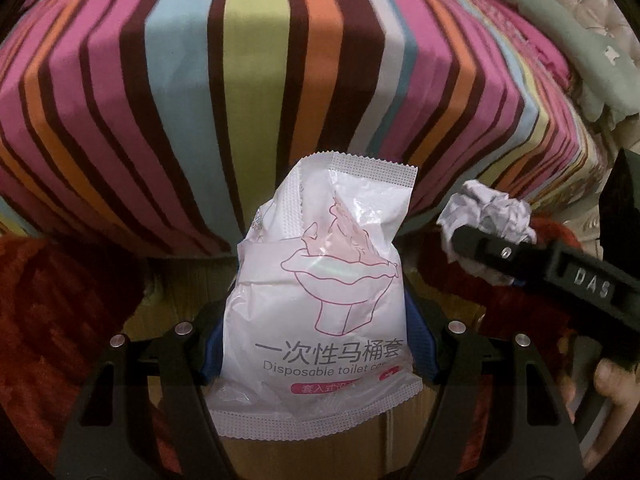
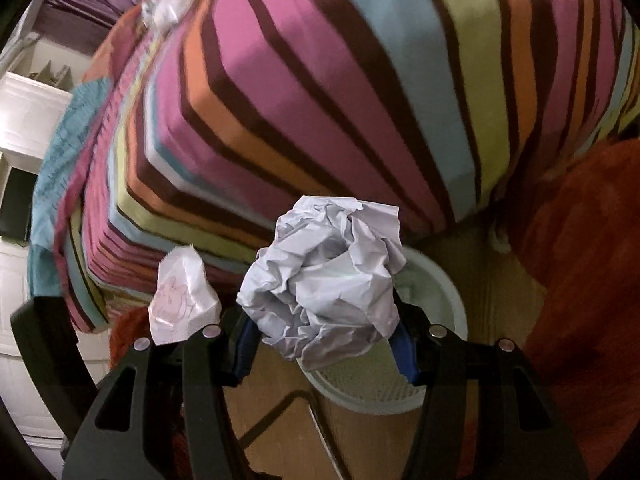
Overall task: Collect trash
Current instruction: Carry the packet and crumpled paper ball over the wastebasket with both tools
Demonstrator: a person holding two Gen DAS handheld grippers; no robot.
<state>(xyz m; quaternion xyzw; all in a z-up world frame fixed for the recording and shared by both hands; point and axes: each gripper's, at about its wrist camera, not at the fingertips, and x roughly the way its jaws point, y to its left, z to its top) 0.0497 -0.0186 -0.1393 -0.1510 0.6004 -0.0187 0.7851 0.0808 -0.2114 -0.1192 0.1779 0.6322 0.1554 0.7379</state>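
Observation:
My left gripper [image 1: 316,340] is shut on a white plastic packet [image 1: 320,288] printed "Disposable toilet cover", held upright above the floor in front of the striped bed. My right gripper [image 2: 324,336] is shut on a crumpled ball of white paper [image 2: 328,280]. The right gripper [image 1: 532,264] with its paper ball [image 1: 488,212] also shows at the right of the left wrist view. The packet [image 2: 180,300] shows at the left in the right wrist view. A pale green mesh waste bin [image 2: 400,376] stands on the floor right below the paper ball.
A bed with a striped multicoloured sheet [image 1: 256,92] fills the background. A red rug [image 1: 52,312] lies on the wooden floor [image 2: 276,412] at both sides. White furniture [image 2: 24,128] stands at the far left of the right wrist view.

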